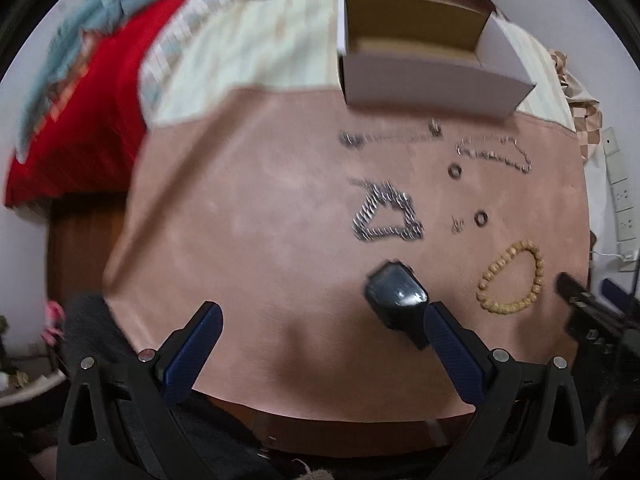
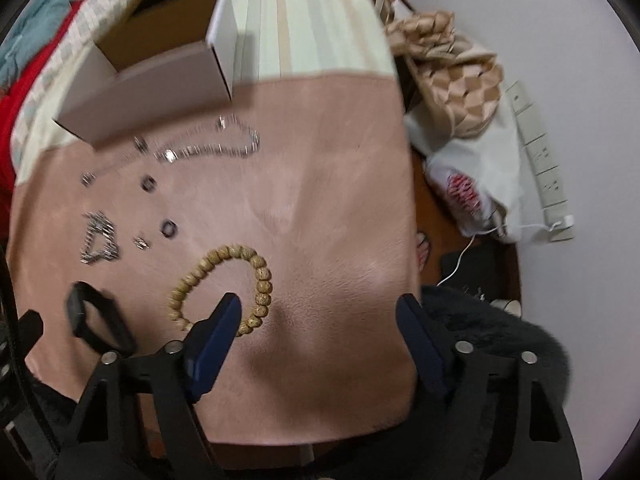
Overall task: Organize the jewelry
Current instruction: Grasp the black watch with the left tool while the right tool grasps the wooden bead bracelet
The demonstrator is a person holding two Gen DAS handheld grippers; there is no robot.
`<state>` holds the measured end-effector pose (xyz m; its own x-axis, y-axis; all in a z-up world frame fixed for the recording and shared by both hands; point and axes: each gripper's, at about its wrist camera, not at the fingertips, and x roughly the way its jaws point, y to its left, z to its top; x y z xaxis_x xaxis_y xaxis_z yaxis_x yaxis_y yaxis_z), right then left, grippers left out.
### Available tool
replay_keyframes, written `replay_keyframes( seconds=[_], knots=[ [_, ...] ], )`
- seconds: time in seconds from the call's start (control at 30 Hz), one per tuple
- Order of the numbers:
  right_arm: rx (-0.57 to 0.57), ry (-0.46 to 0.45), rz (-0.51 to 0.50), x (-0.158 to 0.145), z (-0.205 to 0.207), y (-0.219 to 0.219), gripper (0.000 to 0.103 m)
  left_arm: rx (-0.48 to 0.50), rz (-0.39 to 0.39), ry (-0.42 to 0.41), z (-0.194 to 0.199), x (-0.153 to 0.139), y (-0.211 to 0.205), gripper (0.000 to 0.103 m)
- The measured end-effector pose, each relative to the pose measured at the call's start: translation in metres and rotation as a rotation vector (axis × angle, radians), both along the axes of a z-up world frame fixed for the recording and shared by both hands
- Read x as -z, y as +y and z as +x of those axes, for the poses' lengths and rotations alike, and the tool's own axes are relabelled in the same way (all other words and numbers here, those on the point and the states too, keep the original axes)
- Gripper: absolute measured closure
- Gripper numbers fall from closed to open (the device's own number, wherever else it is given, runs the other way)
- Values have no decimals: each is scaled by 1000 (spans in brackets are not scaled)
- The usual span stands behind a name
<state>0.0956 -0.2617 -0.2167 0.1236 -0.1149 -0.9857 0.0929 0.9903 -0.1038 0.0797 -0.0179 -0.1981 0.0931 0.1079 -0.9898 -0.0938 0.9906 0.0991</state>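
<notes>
Jewelry lies on a pink cloth [image 1: 260,240]. A wooden bead bracelet [image 1: 516,280] [image 2: 224,280] lies near the front, with a black smartwatch [image 1: 398,298] [image 2: 98,320] to its left. Silver chains [image 1: 386,216] [image 1: 496,152] [image 2: 100,240] [image 2: 212,144] and two dark rings [image 1: 455,171] [image 1: 481,218] [image 2: 168,227] lie further back. An open white cardboard box [image 1: 420,68] [image 2: 152,80] stands behind them. My left gripper [image 1: 324,320] is open, its right finger beside the watch. My right gripper [image 2: 320,308] is open, its left finger over the bracelet's near side.
A red and teal fabric pile [image 1: 80,92] lies at the left. A checkered bag [image 2: 452,76] and a white bag [image 2: 472,176] sit right of the cloth, by a power strip [image 2: 544,168]. The right gripper [image 1: 592,312] shows at the left wrist view's right edge.
</notes>
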Motion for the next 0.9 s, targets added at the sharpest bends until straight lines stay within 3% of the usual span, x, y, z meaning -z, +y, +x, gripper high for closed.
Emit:
replay_keyframes(
  seconds=[0.17,0.23,0.3,0.4,0.63,0.67,0.73,0.9],
  knots=[
    [16,13,37,19,-4,-3,25,-82,-179,109,3,38,-5,1],
    [22,14,44,22,-5,-4,26,-105,-227,120,6,51,-7,6],
    [28,15,60,26,-5,-6,30,-107,-239,118,9,59,-10,43],
    [36,15,83,30,-4,-7,36,-67,-220,86,14,62,-17,69],
    [-1,-19,78,38,-3,-4,54,101,-58,-15,18,52,-33,71],
    [-14,-34,70,38,-4,-1,62,114,-43,-20,18,52,-34,71],
    [-30,-51,70,36,-5,4,90,129,-36,-27,18,50,-34,71],
    [-21,-44,120,31,-5,7,93,159,-29,-53,17,38,-44,71]
  ],
)
